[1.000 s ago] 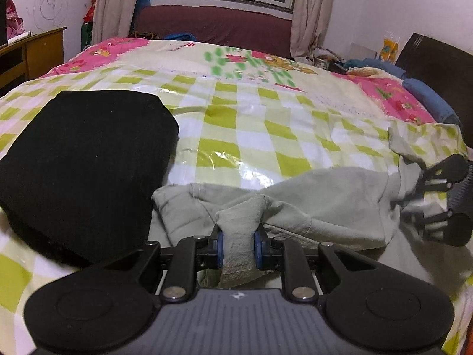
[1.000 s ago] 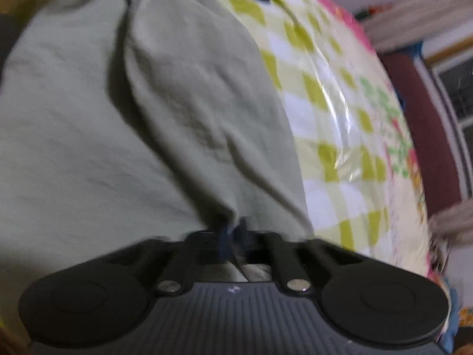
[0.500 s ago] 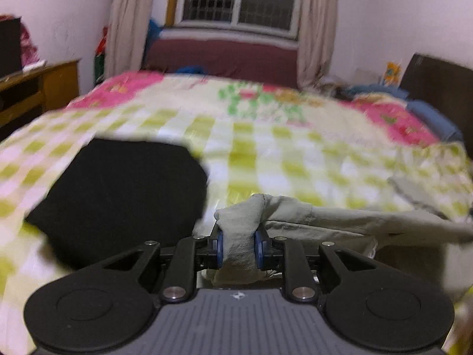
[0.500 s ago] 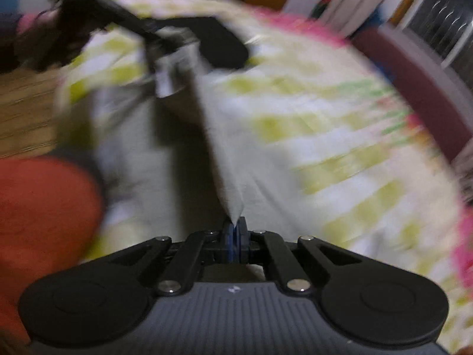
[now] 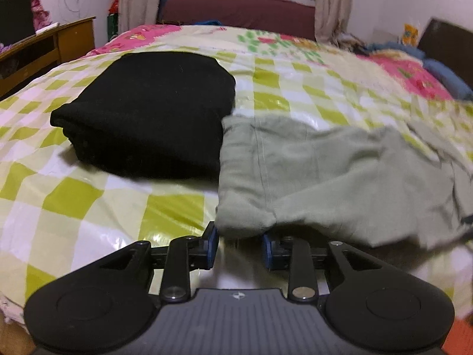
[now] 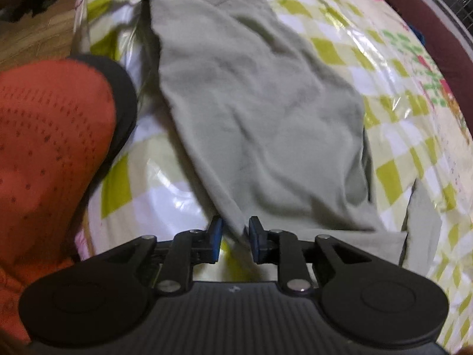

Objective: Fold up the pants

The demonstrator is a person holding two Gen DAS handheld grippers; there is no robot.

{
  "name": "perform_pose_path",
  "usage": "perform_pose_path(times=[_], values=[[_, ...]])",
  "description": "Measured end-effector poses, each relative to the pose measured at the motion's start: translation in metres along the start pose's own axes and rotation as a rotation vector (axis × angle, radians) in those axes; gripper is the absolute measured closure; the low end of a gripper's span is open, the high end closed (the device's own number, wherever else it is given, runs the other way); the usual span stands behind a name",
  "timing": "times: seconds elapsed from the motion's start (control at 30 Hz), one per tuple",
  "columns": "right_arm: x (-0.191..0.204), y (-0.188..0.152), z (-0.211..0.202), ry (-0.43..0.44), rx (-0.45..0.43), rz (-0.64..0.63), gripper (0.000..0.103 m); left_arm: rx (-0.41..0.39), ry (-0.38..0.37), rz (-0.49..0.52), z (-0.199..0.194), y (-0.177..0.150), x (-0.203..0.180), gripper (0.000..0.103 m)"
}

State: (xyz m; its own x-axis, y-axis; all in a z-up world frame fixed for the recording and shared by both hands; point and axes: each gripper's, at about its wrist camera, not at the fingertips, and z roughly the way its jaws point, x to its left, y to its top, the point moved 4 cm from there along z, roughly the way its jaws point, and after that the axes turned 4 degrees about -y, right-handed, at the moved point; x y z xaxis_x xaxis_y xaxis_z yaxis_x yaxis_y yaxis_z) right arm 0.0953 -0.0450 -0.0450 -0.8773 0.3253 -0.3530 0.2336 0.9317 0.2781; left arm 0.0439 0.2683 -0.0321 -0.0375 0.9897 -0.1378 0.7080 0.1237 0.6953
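Both tools have carried the grey pants [image 5: 334,177] over flat onto the bed [image 5: 88,207] beside the black folded garment [image 5: 153,109], and now left tool [image 5: 240,244] and right tool [image 6: 235,241] are opening off the cloth, so I'd back straight out without snagging the edge.

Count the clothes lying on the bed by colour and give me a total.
Black folded garment: 1
Grey-green pants: 1
Total: 2
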Motion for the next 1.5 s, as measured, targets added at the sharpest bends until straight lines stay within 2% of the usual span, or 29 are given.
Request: perform_pose_path(times=[0.13,0.23,0.3,0.37,0.43,0.53,0.6,0.7,0.77,0.87,1.0,1.03,1.1,1.17,1.23,1.27,1.37,1.5], values=[[0.003,-0.015,-0.011,-0.021,0.009,0.051,0.08,0.052,0.039,0.079,-0.009,-0.015,0.001,0.058],[-0.004,-0.017,-0.011,-0.038,0.022,0.093,0.08,0.073,0.07,0.067,-0.014,-0.023,0.007,0.059],[-0.001,-0.02,-0.013,-0.045,0.038,0.081,0.075,0.04,0.085,0.037,-0.023,-0.022,0.01,0.059],[0.0,-0.021,-0.013,-0.052,0.039,0.083,0.073,-0.025,0.089,0.013,-0.035,-0.015,0.008,0.059],[-0.001,-0.018,-0.009,-0.058,0.034,0.102,0.073,-0.098,0.073,-0.011,-0.043,-0.005,0.002,0.059],[-0.002,-0.013,-0.01,-0.071,0.008,0.136,0.073,-0.148,0.035,0.004,-0.039,0.006,-0.013,0.058],[-0.006,-0.015,-0.015,-0.073,-0.004,0.158,0.072,-0.108,0.035,0.031,-0.024,0.005,-0.019,0.057],[-0.02,-0.023,-0.029,-0.105,-0.018,0.23,0.071,0.067,0.098,0.05,0.016,-0.015,-0.014,0.056],[-0.035,-0.029,-0.041,-0.129,-0.042,0.303,0.071,0.063,0.11,0.045,0.016,-0.019,-0.013,0.056],[-0.067,-0.037,-0.055,-0.195,-0.092,0.409,0.07,0.016,0.129,0.051,0.003,-0.008,-0.021,0.057],[-0.118,-0.036,-0.047,-0.366,-0.123,0.497,0.067,-0.066,0.145,0.11,-0.012,0.015,-0.041,0.057],[-0.131,-0.035,-0.039,-0.38,-0.117,0.528,0.067,-0.083,0.131,0.123,-0.014,0.021,-0.049,0.057],[-0.152,-0.034,-0.021,-0.34,-0.105,0.616,0.067,-0.109,0.077,0.148,-0.013,0.033,-0.072,0.056],[-0.169,-0.034,0.002,-0.269,-0.076,0.719,0.067,-0.111,-0.022,0.152,-0.005,0.042,-0.1,0.056],[-0.186,-0.038,0.027,-0.244,-0.032,0.814,0.068,-0.096,-0.14,0.167,0.009,0.046,-0.132,0.056],[-0.196,-0.042,0.037,-0.262,-0.017,0.846,0.069,-0.087,-0.195,0.188,0.019,0.048,-0.153,0.056],[-0.222,-0.061,0.053,-0.391,0.017,0.915,0.069,-0.048,-0.315,0.233,0.045,0.049,-0.202,0.056],[-0.244,-0.105,0.039,-0.522,-0.003,1.012,0.068,-0.011,-0.401,0.327,0.065,0.043,-0.253,0.056]])
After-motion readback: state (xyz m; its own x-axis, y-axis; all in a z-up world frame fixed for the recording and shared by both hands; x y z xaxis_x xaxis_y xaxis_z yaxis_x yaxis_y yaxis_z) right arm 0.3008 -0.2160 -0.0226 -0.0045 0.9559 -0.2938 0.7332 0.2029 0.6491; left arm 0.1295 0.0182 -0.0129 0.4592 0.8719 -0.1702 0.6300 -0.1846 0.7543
